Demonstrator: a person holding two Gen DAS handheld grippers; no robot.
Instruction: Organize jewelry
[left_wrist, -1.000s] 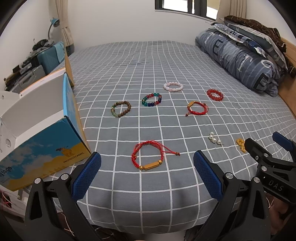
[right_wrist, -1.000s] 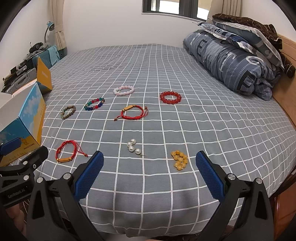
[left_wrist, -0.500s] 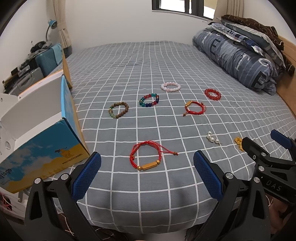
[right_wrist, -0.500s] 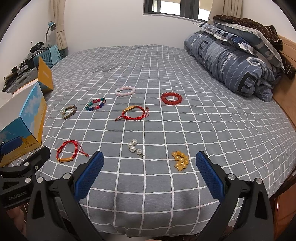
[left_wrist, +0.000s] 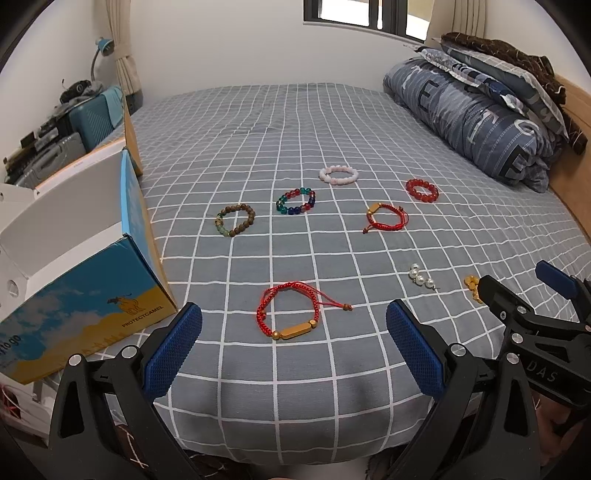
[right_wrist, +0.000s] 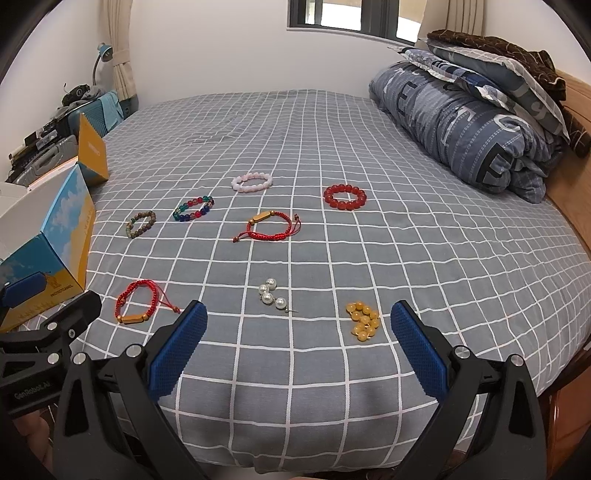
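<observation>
Grey checked bedding (left_wrist: 332, 122) fills both views, with every piece of jewelry spread apart on it, which I judge leaves each one free to be picked singly. At the left edge an open cardboard box (left_wrist: 92, 295) sits on the bed, likely the place they go. Moving right: a wooden bead bracelet (left_wrist: 235, 220), a multicoloured glass bead bracelet (left_wrist: 296, 201), a pink bead bracelet (left_wrist: 338, 174), a red cord bracelet (left_wrist: 386, 218) and a red bead bracelet (left_wrist: 422, 190). Nearer the lower frame lie another red cord bracelet with a gold bar (left_wrist: 290, 315), pearl earrings (right_wrist: 272, 295) and amber beads (right_wrist: 363, 320). The left gripper (left_wrist: 293, 347) and right gripper (right_wrist: 298, 341) both gape wide, holding nothing, low above the near edge.
</observation>
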